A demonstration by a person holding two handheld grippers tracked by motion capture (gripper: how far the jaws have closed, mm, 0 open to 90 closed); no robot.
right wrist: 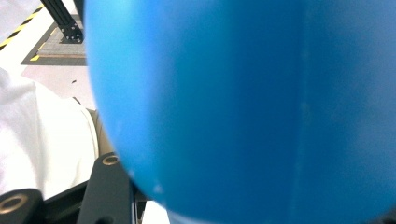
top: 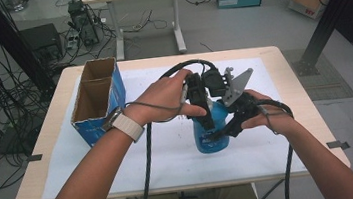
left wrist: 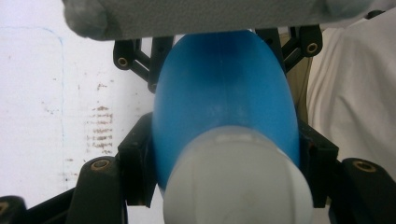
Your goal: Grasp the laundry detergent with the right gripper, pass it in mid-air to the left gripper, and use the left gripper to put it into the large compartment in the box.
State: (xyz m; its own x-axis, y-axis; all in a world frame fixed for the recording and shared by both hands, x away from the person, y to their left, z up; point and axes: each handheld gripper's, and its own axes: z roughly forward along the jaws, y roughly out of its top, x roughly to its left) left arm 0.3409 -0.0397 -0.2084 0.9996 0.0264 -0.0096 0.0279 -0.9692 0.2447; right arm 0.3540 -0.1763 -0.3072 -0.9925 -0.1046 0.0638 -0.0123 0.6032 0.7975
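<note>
Where white sheet (top: 171, 155) covers table (top: 58, 138), blue bottle (top: 210, 136) stands.

blue bottle (top: 211, 138), white cap, upright.

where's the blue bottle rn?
High view: the blue bottle stands on the white sheet right of centre, clamped between the left gripper and the right gripper, right of the cardboard box.
</note>
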